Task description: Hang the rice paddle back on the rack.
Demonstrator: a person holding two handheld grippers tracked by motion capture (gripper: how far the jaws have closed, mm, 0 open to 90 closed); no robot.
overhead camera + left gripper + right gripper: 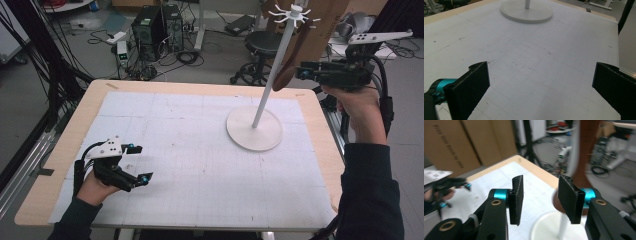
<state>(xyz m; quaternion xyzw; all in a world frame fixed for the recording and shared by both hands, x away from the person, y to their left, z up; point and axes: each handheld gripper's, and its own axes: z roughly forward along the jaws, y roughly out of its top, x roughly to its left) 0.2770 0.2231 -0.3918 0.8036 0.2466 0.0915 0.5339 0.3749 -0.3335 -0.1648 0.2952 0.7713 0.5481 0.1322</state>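
Brown strap (285, 70) hangs from the ring of hooks (295, 12) at the top of the white stand (265, 95), its lower loop falling beside the pole on the side towards my right gripper (301, 73). I have that gripper raised level with the strap's lower end, just beside it, with the jaws standing apart. In the right gripper view nothing lies between the gripper (540, 180) pads, and the strap (587, 145) runs as a blurred brown band past the outer side of one jaw. I judge the hanging is done or nearly so: the strap's weight seems to be on a hook rather than on me, which is why the jaws can stand apart so close to it.

The stand leans a little away from upright in the high view, though its round base sits flat on the worktop (190, 165). The pull of the strap could explain that, so I would back off slowly rather than brush the loop.

My left gripper (141, 163) rests well apart from the stand, low over the near-left of the worktop. Its jaws are wide apart and hold nothing, as the left gripper view confirms, with the gripper (540, 72) pointed towards the stand's base (526, 12). It is parked there, I think, to keep clear of the work.
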